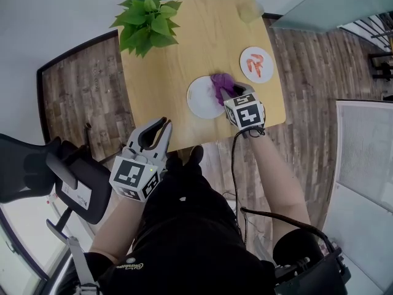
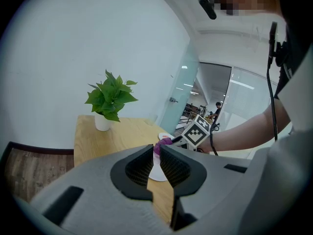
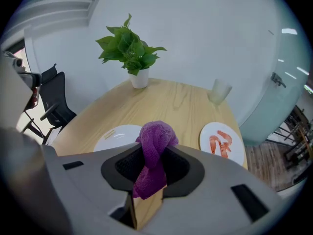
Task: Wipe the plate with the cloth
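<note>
Pinching cloth (image 1: pixel 221 85), right tongs (image 3: pixel 152 156) at plate (image 1: pixel 199 100) edge; left tongs (image 2: pixel 156 156) closed, empty, near table (image 1: pixel 184 42) edge.

Round white plate (image 1: pixel 200 99) flat on table (image 1: pixel 202 35); bunched purple cloth (image 1: pixel 221 84) at its right edge, in right hand-held gripper (image 1: pixel 233 93).

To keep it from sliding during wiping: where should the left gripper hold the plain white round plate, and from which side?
Probably the bare left rim of the plain white round plate, approached low from the left gripper's own side. The plate lies flat on the table, and the purple knitted cloth held in the right gripper covers its right part.
</note>
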The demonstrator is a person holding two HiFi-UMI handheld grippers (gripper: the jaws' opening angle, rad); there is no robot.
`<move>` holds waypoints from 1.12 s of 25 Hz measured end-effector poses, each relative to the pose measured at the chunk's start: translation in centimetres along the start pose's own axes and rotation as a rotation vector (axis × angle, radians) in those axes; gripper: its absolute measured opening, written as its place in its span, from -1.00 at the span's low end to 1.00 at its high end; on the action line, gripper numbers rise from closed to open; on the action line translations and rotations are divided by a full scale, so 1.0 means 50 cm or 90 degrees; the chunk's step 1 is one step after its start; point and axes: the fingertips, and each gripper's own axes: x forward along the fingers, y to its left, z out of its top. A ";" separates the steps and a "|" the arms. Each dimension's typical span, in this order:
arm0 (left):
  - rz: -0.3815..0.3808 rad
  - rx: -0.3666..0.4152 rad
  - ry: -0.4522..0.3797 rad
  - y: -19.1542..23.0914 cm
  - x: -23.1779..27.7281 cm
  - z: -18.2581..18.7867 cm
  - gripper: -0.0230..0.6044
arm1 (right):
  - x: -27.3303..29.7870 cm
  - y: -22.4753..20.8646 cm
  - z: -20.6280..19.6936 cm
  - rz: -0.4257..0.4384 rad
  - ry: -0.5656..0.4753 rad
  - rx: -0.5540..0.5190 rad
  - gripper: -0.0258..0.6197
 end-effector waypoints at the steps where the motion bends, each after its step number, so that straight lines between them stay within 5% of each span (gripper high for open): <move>1: 0.002 -0.002 0.001 0.002 -0.001 -0.001 -0.80 | 0.009 -0.006 0.000 -0.004 0.008 -0.002 -0.63; 28: -0.022 0.000 0.006 -0.011 0.029 0.002 -0.80 | -0.068 0.130 -0.149 0.082 0.035 0.025 -0.63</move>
